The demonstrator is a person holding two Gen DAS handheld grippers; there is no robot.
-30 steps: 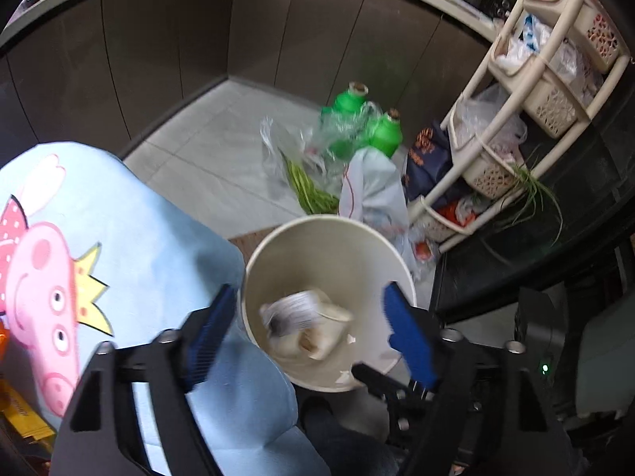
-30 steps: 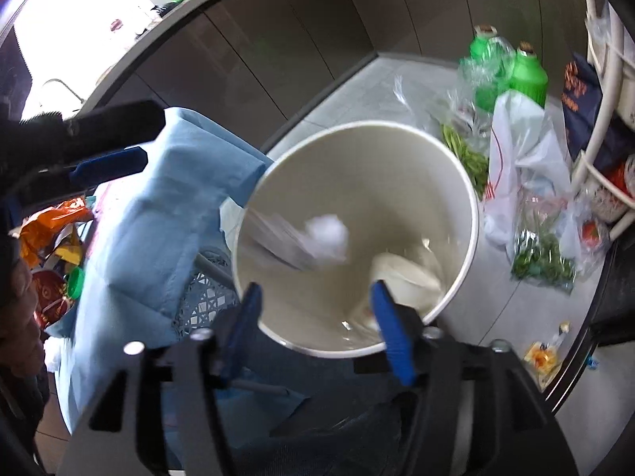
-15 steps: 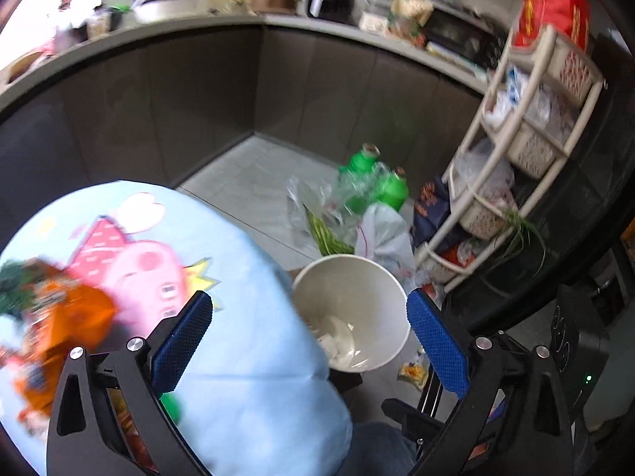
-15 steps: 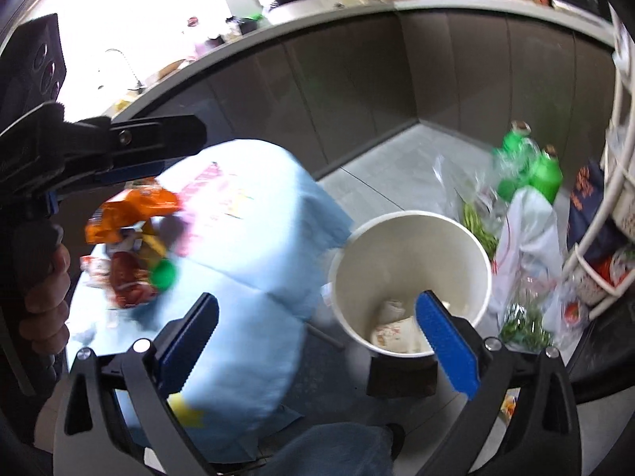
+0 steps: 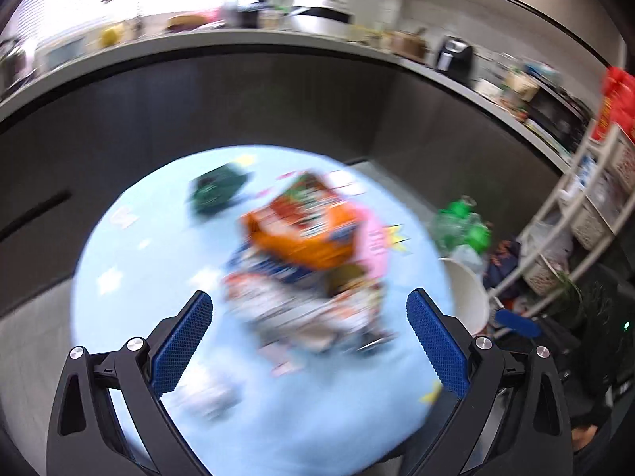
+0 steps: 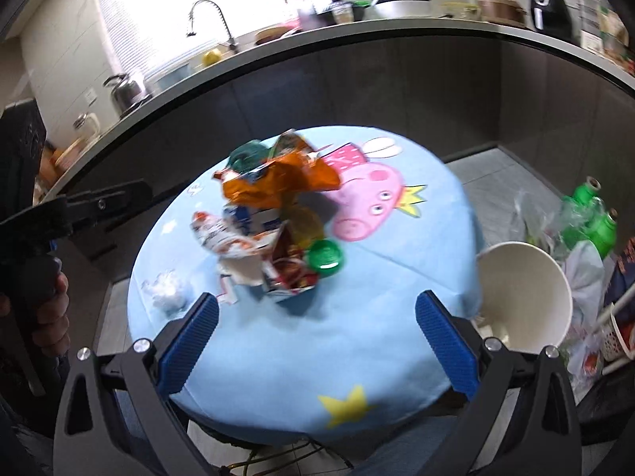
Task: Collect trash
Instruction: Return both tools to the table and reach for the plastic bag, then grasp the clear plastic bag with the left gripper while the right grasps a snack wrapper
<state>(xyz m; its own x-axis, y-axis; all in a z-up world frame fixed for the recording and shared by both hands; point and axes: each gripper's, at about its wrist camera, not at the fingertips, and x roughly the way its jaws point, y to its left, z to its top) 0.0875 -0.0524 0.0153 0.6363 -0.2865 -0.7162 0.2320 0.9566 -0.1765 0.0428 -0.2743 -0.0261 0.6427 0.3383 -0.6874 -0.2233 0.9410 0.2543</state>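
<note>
While the trash pile (image 6: pixel 274 222) of wrappers lies mid-table on the blue tablecloth (image 6: pixel 377 341), white bin (image 6: pixel 528 301) just beside its edge, left gripper (image 5: pixel 309 329) and right gripper (image 6: pixel 317 333) hover above, both gaping wide, holding nothing.

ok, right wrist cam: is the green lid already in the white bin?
No, the green lid lies on the blue tablecloth among the wrappers, while the white bin stands on the floor beside the table.

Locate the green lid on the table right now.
In the right wrist view the green lid lies on the blue tablecloth near the table's centre, at the right edge of the wrapper pile, below the pig print.
</note>
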